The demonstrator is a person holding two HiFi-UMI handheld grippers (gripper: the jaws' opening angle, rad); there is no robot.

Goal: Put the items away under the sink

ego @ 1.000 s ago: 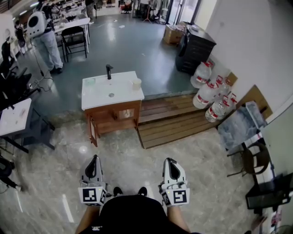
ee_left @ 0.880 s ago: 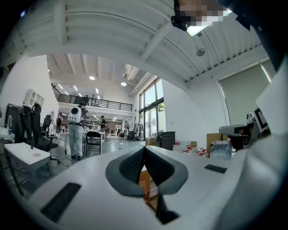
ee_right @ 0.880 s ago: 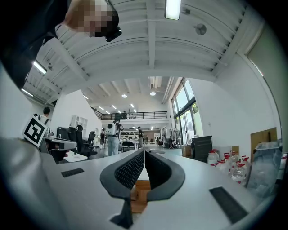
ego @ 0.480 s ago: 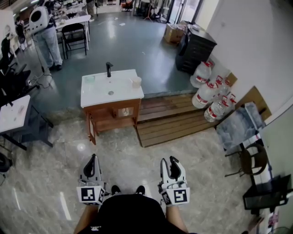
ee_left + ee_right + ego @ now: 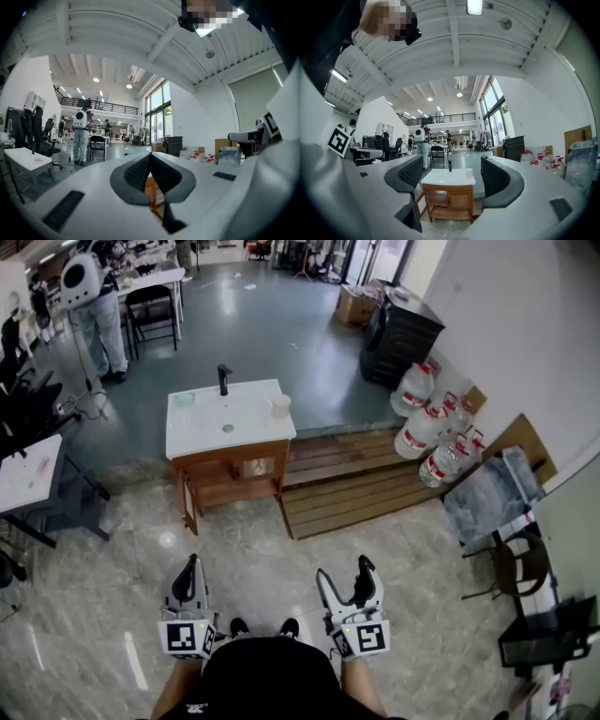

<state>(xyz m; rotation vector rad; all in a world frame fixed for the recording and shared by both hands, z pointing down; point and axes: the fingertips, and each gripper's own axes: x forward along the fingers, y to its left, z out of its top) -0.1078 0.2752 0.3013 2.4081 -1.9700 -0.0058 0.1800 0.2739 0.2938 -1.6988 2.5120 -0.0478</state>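
At the bottom edge of the head view, the wearer's dark torso (image 5: 272, 676) cuts off both arms, so only the two grippers show above it. The left gripper (image 5: 192, 568) has its fingers (image 5: 136, 172) clenched tip to tip on nothing. The right gripper (image 5: 344, 570) has fingers (image 5: 410, 173) that have just been spreading. They stand released and well apart, with nothing held and only the far sink framed in the gap.

The sink (image 5: 230, 418) stands well apart from both grippers, across a stretch of marble floor (image 5: 253, 549) and just beside a wooden platform (image 5: 356, 484). Its white surface carries one black faucet (image 5: 223, 379) at the back and two small things. One is a pale cup (image 5: 279, 407) at the right corner. The other is a greenish item (image 5: 185, 399) at the left corner, too small to identify. Under the surface, the wooden cabinet (image 5: 234, 474) has one door (image 5: 190, 507) swung open on the left. What lies inside is too dim and small to tell.

Against the right wall, clear jugs (image 5: 422, 432) with red labels lie heaped. They overlap, so the count is unsure, though at least six show. Far left, one person (image 5: 98, 324) stands near a black chair (image 5: 150, 315).
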